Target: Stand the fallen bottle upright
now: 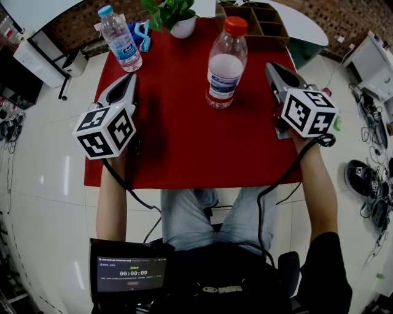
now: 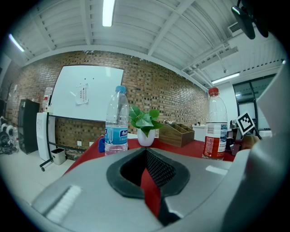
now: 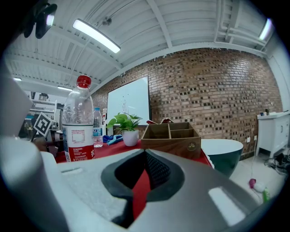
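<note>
1. Red-cap bottle (image 1: 226,64) stands upright mid-surface (image 1: 178,147). Blue-cap bottle (image 1: 121,40) is upright at the far-left corner. I see nothing lying down, so I judge the job done.
2. Left gripper (image 1: 131,78) and right gripper (image 1: 274,67): jaws together, nothing between them. Each sits at its own side edge, well apart from the red-cap bottle.
3. Best move now is hands off. If I retract, I pull straight back toward the seat, slowly, with no inward sweep.
4. Around: potted plant (image 1: 175,15) and wooden organizer (image 1: 258,21) at the far edge, behind the bottles. Nothing blocks the retreat path.
</note>
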A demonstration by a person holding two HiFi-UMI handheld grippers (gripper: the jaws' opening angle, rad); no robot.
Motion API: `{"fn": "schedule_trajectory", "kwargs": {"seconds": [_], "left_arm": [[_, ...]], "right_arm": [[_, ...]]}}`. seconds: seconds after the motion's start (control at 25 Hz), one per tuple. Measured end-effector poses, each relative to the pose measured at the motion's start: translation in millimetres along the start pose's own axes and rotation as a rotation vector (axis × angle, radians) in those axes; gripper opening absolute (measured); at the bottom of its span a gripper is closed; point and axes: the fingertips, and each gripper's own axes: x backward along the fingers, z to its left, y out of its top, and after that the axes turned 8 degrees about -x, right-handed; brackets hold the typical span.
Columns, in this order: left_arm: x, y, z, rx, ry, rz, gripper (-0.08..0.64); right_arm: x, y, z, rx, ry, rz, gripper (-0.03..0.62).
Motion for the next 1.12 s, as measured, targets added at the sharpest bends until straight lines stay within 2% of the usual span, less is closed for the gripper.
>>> {"fn": "schedule_trajectory", "kwargs": {"seconds": [1.12], "left_arm": [[-0.1, 0.6, 1.2, 0.0, 0.0, 0.0, 0.006]], "right_arm": [[-0.9, 0.6, 2.3, 0.0, 0.009, -0.001, 0.005]]}}
